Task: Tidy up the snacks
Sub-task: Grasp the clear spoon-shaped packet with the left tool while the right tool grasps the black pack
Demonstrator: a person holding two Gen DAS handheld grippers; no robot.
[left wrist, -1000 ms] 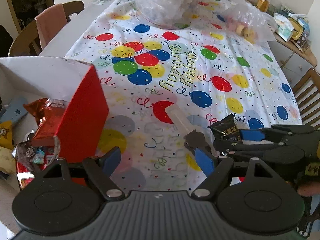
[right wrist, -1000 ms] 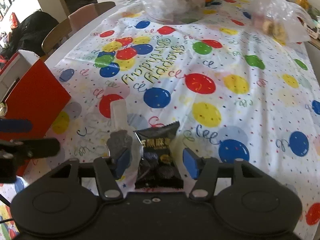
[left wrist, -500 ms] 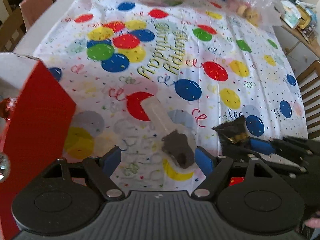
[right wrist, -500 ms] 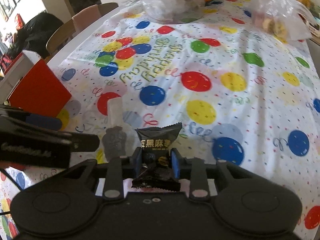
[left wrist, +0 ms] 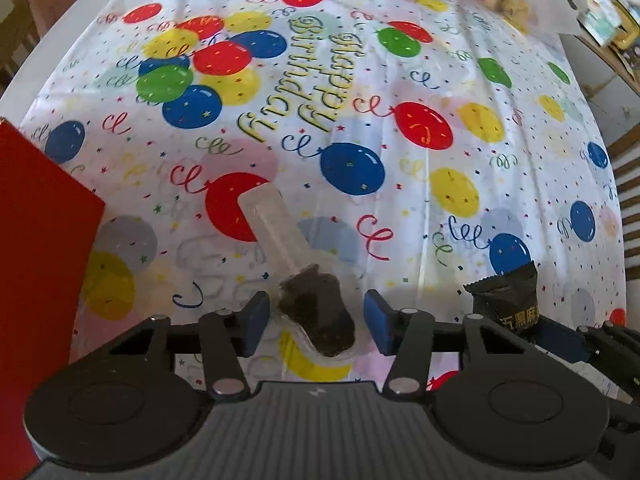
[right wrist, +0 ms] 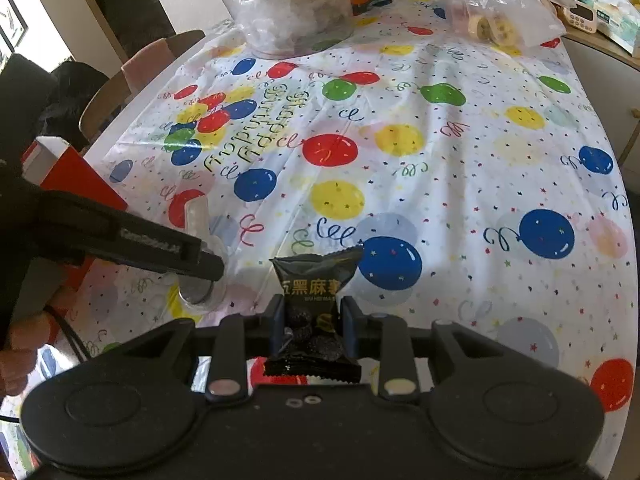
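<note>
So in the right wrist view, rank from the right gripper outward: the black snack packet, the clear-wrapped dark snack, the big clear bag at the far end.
1. black snack packet: clamped in the right gripper.
2. clear-wrapped dark snack: left, under the left gripper.
3. big clear bag: far end, centre.
</note>
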